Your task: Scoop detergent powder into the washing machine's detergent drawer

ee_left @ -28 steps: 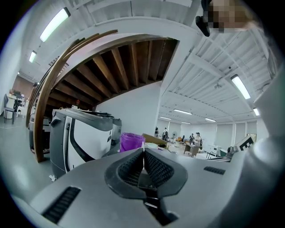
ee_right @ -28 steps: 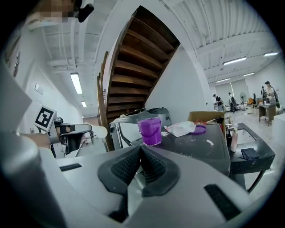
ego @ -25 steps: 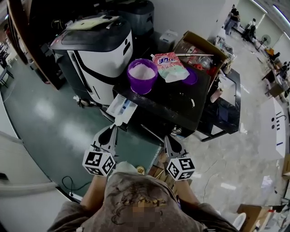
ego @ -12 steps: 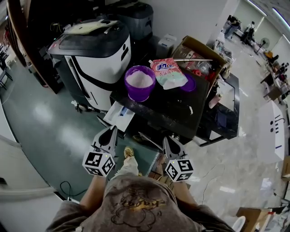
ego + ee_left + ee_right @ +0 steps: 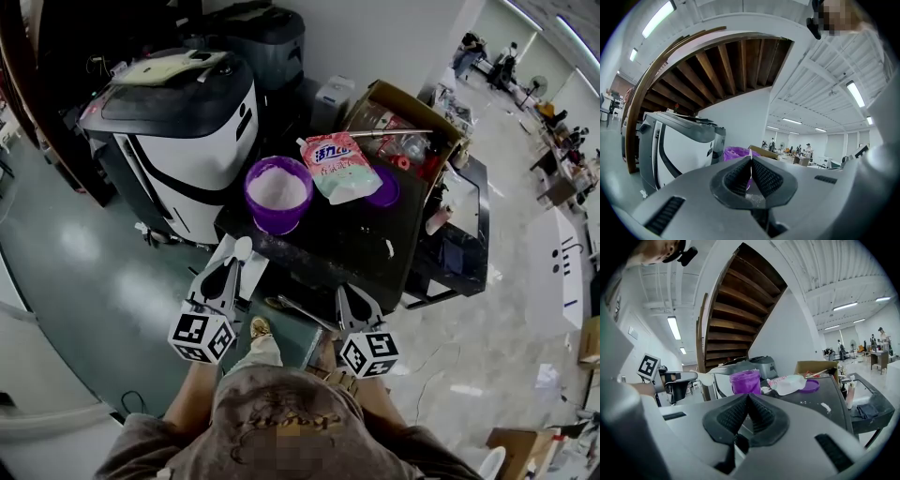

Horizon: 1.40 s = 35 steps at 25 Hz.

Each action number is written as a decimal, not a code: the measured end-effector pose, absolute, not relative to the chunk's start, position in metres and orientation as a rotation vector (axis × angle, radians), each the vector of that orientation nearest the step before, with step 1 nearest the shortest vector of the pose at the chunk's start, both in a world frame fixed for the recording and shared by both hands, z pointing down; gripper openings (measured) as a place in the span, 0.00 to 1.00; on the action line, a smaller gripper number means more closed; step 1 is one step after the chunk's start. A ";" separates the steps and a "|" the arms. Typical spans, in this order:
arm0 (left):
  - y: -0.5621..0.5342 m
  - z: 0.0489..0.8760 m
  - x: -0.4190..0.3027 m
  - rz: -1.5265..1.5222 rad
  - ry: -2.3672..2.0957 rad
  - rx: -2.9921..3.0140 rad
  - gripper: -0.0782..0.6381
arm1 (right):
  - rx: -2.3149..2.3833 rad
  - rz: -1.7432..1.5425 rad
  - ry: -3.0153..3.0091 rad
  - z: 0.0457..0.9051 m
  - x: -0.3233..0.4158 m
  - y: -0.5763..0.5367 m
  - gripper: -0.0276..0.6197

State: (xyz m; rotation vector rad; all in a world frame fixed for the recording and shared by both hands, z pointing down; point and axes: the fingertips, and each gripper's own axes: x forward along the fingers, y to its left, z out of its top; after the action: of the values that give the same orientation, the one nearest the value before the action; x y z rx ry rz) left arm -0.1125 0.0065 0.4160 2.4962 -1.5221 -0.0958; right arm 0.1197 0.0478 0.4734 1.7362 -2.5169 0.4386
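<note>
A purple tub (image 5: pixel 277 192) full of white detergent powder stands on the black table (image 5: pixel 366 244), also showing in the right gripper view (image 5: pixel 746 380). A detergent bag (image 5: pixel 337 166) and a purple lid (image 5: pixel 383 189) lie behind it. The white washing machine (image 5: pixel 173 131) stands left of the table, its open detergent drawer (image 5: pixel 255 271) partly hidden by my left gripper (image 5: pixel 231 270). That gripper is shut on the handle of a white spoon (image 5: pixel 242 247), a thin white edge between its jaws (image 5: pixel 750 158). My right gripper (image 5: pixel 343 294) is shut and holds nothing (image 5: pixel 747 395).
An open cardboard box (image 5: pixel 403 122) of odds and ends sits at the table's far end. A dark cart (image 5: pixel 459 234) stands right of the table. A grey machine (image 5: pixel 253 37) is behind the washer. Green floor (image 5: pixel 84 272) lies to the left.
The table and washing machine have slid left and slightly down in the head view. Both grippers stay shut near my body, the left still with the spoon.
</note>
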 end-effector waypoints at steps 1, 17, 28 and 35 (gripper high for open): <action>-0.001 0.415 -0.111 -0.102 -1.518 2.502 0.14 | 1.737 0.438 -2.516 0.473 0.120 0.041 0.05; -0.127 0.388 -0.112 -0.119 -1.447 2.568 0.14 | 1.786 0.450 -2.489 0.464 0.111 -0.069 0.05; -0.181 0.396 -0.103 -0.089 -1.332 2.611 0.14 | 1.869 0.455 -2.443 0.465 0.115 -0.116 0.05; -0.203 0.392 -0.097 -0.082 -1.318 2.619 0.14 | 1.846 0.471 -2.445 0.468 0.119 -0.136 0.05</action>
State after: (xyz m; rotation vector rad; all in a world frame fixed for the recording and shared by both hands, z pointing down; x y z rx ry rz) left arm -0.0967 -0.2028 0.3919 2.6188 -1.3182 -0.0820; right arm 0.1192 -0.1365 0.4679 1.8463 -2.4451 0.4714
